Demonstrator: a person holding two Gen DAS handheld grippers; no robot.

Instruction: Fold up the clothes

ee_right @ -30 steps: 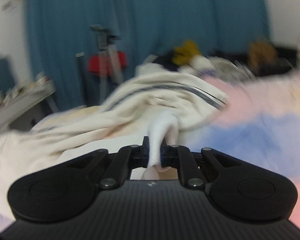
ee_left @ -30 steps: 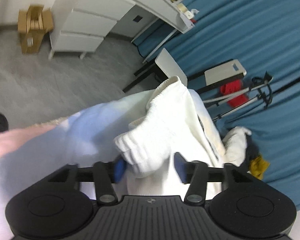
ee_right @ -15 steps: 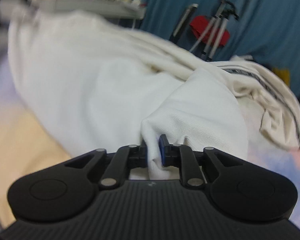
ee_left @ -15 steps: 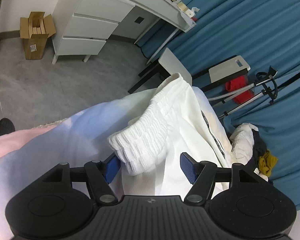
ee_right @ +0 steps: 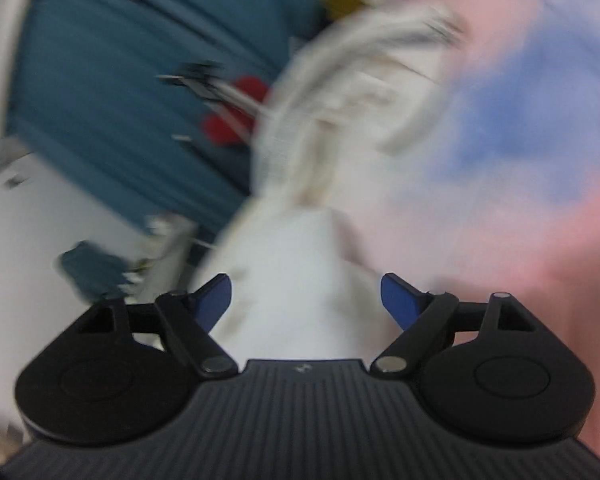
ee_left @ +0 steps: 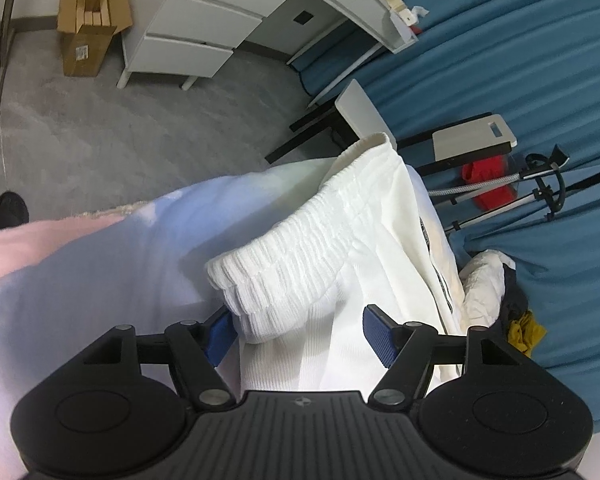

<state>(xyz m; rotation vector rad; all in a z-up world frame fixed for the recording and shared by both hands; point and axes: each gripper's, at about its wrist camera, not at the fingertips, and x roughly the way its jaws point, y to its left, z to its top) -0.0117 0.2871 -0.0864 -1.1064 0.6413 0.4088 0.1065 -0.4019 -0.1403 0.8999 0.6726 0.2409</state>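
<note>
Half a second ago the right hand-held gripper (ee_right: pixel 306 300) was clamped on a white fold; now its jaws stand wide apart and the cloth lies loose between them, so that grip has been let go. The left hand-held gripper (ee_left: pixel 298 334) is also spread wide, the ribbed waistband (ee_left: pixel 300 256) of the white garment (ee_left: pixel 380 216) between its pads, touching the left one. The garment lies on the pastel bed cover (ee_left: pixel 100 280), farther off toward the blue curtain (ee_left: pixel 520 60). The fold looks laid down; the right view is too blurred to confirm.
</note>
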